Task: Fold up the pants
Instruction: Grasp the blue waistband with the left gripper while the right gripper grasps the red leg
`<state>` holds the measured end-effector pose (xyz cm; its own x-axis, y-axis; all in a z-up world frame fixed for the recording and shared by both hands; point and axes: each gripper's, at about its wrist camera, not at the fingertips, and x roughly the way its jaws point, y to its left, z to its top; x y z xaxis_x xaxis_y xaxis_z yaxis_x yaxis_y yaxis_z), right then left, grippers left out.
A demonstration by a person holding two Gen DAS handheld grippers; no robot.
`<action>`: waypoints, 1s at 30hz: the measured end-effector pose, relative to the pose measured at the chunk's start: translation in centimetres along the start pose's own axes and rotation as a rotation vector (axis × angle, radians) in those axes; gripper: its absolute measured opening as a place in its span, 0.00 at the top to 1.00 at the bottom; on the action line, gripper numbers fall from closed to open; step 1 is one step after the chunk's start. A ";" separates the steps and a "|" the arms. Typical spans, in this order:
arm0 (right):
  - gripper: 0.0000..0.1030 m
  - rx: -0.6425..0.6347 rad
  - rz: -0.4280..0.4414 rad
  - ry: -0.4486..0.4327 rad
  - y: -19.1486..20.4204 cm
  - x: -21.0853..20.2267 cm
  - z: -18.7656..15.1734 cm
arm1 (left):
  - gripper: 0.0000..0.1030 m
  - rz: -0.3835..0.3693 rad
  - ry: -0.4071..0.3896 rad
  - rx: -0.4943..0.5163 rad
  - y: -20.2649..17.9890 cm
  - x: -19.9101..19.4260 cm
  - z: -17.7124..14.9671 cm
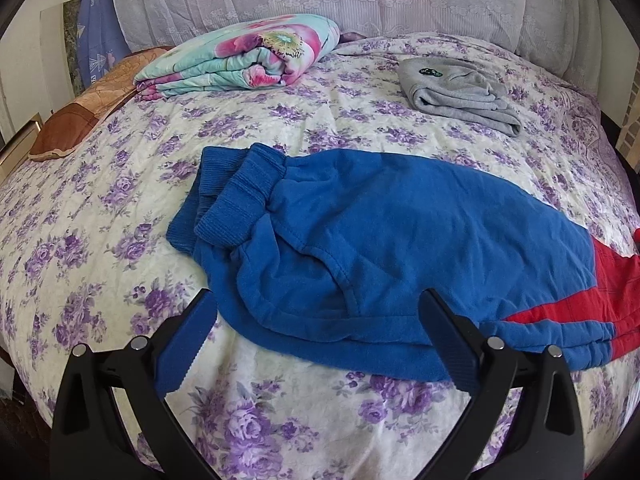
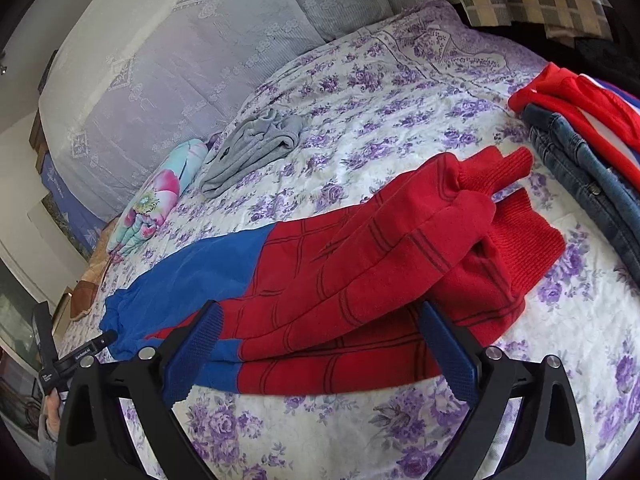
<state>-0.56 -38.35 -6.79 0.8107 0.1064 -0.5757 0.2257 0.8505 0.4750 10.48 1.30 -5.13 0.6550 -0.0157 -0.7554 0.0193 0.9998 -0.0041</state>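
Note:
Blue and red pants lie lengthwise on the floral bedspread, the two legs laid one over the other. The blue waist end with its ribbed waistband is in the left wrist view. The red leg end with ribbed cuffs is in the right wrist view. My left gripper is open and empty, its fingers spread just above the near edge of the blue part. My right gripper is open and empty, its fingers spread over the near edge of the red legs.
A folded grey garment lies behind the pants. A folded floral blanket and a brown pillow sit at the back left. A stack of jeans and red clothes lies to the right. The left gripper shows at the right wrist view's edge.

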 end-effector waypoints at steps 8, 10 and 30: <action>0.91 0.009 0.060 0.042 0.1 2.7 1.6 | 0.04 0.001 0.029 -0.051 2.3 0.3 0.7; 0.93 -0.020 0.056 0.012 0.7 2.3 2.2 | 0.04 0.000 0.031 -0.085 3.5 0.3 1.3; 0.93 -0.073 0.074 -0.046 2.3 0.3 5.0 | 0.52 -0.099 0.060 -0.218 7.3 3.2 3.8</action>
<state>2.87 -38.97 -2.53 0.8480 0.1481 -0.5089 0.1255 0.8768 0.4642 15.64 8.54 -5.07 0.6116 -0.1196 -0.7820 -0.0864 0.9725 -0.2164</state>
